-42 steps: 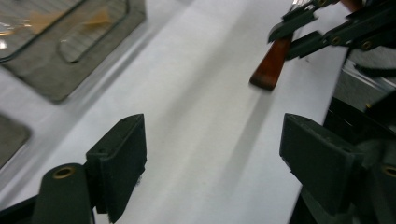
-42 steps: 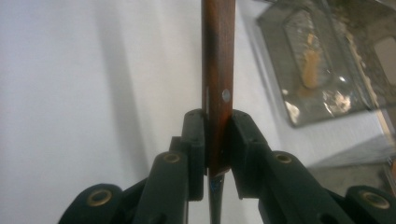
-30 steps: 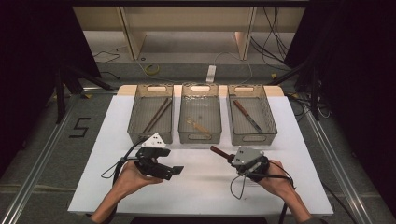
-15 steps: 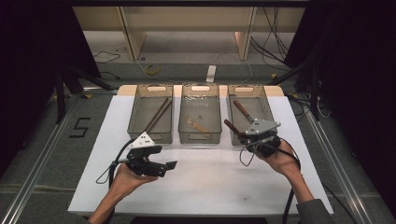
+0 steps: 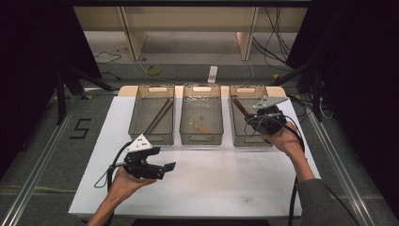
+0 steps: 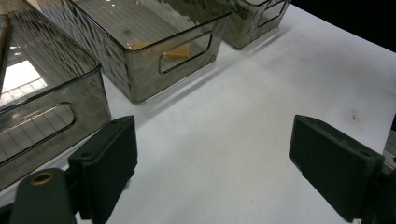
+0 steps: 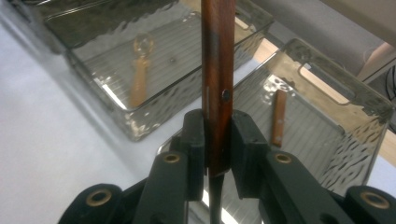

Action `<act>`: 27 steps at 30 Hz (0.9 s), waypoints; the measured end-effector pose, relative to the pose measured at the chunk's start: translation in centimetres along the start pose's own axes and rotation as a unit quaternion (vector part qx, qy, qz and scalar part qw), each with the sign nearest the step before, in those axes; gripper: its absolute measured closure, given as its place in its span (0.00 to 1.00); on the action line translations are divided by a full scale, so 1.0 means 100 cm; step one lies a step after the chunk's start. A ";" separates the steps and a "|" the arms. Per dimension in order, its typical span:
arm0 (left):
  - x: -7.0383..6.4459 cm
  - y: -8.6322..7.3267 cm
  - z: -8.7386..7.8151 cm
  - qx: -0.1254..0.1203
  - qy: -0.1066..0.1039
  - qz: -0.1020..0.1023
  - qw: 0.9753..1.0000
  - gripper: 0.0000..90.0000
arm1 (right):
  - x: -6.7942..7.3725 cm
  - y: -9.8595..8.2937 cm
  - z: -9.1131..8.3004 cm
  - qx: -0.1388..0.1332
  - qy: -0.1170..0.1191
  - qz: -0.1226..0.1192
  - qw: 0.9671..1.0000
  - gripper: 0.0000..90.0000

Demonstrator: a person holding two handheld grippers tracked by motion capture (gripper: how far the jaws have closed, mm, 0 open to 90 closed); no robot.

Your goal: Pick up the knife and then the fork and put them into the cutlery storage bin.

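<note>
right gripper view: wooden handle (image 7: 217, 70) points straight away between fingers (image 7: 194, 144).

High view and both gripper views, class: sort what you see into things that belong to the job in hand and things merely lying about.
In the job:
right gripper, shut on the wooden-handled tool
right bin, under that gripper

Lying about:
left gripper, open over the white table
middle bin with a light wooden piece
left bin with dark sticks

Right hand-held gripper (image 5: 254, 120) carried wooden-handled knife (image 7: 217, 70) from table to over right bin (image 5: 240, 135).
</note>
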State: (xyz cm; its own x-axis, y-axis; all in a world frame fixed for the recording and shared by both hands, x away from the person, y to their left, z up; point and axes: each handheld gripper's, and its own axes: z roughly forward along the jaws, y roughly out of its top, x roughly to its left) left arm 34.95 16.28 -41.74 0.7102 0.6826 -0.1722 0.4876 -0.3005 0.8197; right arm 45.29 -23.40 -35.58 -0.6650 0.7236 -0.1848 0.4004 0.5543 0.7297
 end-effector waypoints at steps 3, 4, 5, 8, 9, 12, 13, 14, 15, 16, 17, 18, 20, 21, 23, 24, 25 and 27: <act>0.000 -0.001 0.000 0.001 0.003 0.000 1.000 0.16 | -0.007 0.006 0.003 0.000 -0.001 0.007 1.000 0.86; 0.000 -0.001 0.000 0.001 0.003 0.000 1.000 0.16 | -0.009 0.009 0.005 -0.001 -0.001 0.011 1.000 0.86; 0.000 -0.002 -0.001 0.001 0.005 0.001 1.000 0.16 | -0.010 0.011 0.007 0.000 -0.001 0.014 1.000 0.86; 0.000 -0.002 -0.003 -0.005 0.008 -0.001 1.000 0.16 | -0.016 0.016 0.013 0.005 -0.006 0.020 1.000 0.86; 0.001 -0.002 -0.004 -0.007 0.009 -0.002 1.000 0.16 | -0.018 0.018 0.015 0.006 -0.007 0.021 1.000 0.86; 0.002 -0.003 -0.006 -0.019 0.012 -0.007 1.000 0.16 | -0.023 0.023 0.020 0.010 -0.011 0.029 0.999 0.86; 0.002 -0.003 -0.008 -0.023 0.014 -0.006 1.000 0.16 | -0.024 0.024 0.021 0.010 -0.012 0.033 0.999 0.86; 0.002 -0.003 -0.009 -0.027 0.018 -0.005 0.999 0.16 | -0.026 0.025 0.023 0.007 -0.011 0.032 0.999 0.86; 0.002 -0.003 -0.009 -0.031 0.020 -0.007 0.999 0.16 | -0.027 0.027 0.024 0.006 -0.011 0.034 0.999 0.86; 0.003 -0.003 -0.010 -0.032 0.019 -0.009 0.999 0.15 | -0.028 0.028 0.025 0.008 -0.011 0.038 0.999 0.86; 0.003 -0.003 -0.010 -0.032 0.018 -0.009 0.999 0.15 | -0.029 0.029 0.027 0.009 -0.013 0.040 0.999 0.86; 0.003 -0.003 -0.011 -0.034 0.018 -0.008 0.999 0.15 | -0.031 0.029 0.029 0.010 -0.015 0.040 0.999 0.86; 0.003 -0.003 -0.011 -0.036 0.017 -0.007 0.999 0.15 | -0.035 0.030 0.032 0.014 -0.018 0.049 0.999 0.86; 0.002 -0.003 -0.012 -0.037 0.017 -0.009 0.999 0.15 | -0.037 0.030 0.034 0.015 -0.018 0.052 0.998 0.86; 0.003 -0.004 -0.012 -0.039 0.017 -0.010 0.999 0.15 | -0.039 0.030 0.037 0.014 -0.019 0.062 0.998 0.86; 0.003 -0.004 -0.012 -0.038 0.016 -0.009 0.999 0.15 | -0.041 0.029 0.039 0.016 -0.020 0.062 0.998 0.86; 0.003 -0.004 -0.012 -0.038 0.016 -0.010 0.999 0.15 | -0.042 0.028 0.041 0.019 -0.022 0.066 0.997 0.86; 0.003 -0.004 -0.012 -0.040 0.015 -0.012 0.999 0.15 | -0.045 0.027 0.045 0.025 -0.025 0.072 0.997 0.86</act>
State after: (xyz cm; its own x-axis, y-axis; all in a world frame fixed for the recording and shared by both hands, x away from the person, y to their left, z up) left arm 34.32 17.45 -41.46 0.6833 0.7085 -0.1764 0.4610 -0.2313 0.8567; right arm 52.21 -23.29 -35.73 -0.5666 0.8159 -0.1151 0.5204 0.4626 0.7178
